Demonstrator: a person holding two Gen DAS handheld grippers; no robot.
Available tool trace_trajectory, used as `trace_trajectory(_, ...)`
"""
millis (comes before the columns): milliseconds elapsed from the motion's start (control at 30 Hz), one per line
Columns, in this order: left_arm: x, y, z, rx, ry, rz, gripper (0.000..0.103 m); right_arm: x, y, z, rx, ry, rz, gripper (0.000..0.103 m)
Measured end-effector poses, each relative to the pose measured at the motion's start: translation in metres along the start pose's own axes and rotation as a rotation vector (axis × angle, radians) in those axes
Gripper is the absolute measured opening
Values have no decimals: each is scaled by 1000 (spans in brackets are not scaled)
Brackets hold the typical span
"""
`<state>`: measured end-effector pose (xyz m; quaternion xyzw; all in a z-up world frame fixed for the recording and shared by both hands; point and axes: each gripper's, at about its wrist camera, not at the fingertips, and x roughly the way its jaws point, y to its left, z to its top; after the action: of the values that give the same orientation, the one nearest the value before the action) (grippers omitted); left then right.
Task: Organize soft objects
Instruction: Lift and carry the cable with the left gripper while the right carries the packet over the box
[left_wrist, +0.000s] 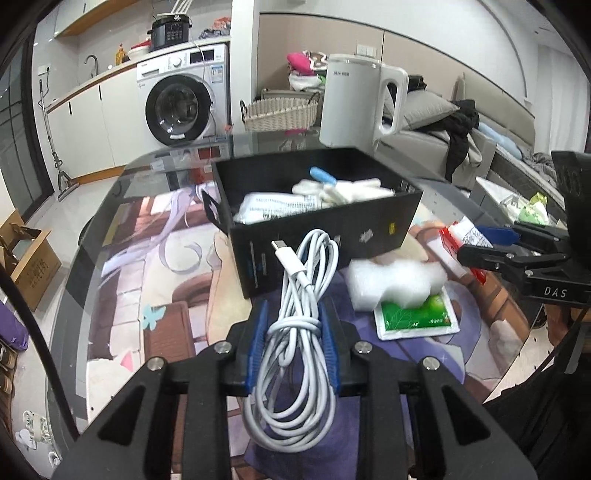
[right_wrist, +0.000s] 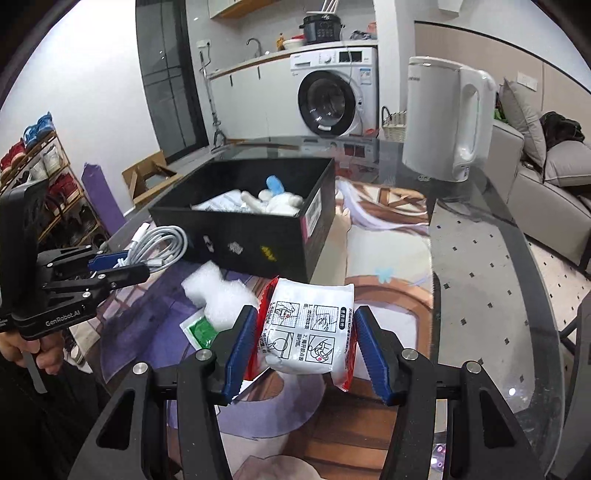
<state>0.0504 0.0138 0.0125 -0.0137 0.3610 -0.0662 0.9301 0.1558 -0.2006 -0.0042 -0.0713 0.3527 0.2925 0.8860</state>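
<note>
The left gripper (left_wrist: 293, 332) is clamped tight on a coiled white charging cable (left_wrist: 299, 332), held above the glass table (right_wrist: 498, 280) just in front of the black box (left_wrist: 332, 225). Right of it, a white foam piece (left_wrist: 391, 282) lies partly over a green sachet (left_wrist: 417, 319). Furthest right, the right gripper (right_wrist: 304, 341) pinches a red-and-white packet (right_wrist: 308, 328) between its blue pads (right_wrist: 240, 349), beside the box

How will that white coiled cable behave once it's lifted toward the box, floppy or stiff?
Likely floppy: the white cable hangs in loose loops on both sides of the left gripper, whose jaws pinch it at its wrapped middle. Probably light. The free plug end could snag the black box rim.
</note>
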Motion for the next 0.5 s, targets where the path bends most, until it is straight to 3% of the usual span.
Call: trace_trajectory(500, -26, 6, 12, -38, -112, -9, 26, -21, 18, 13, -36, -127, 53, 55)
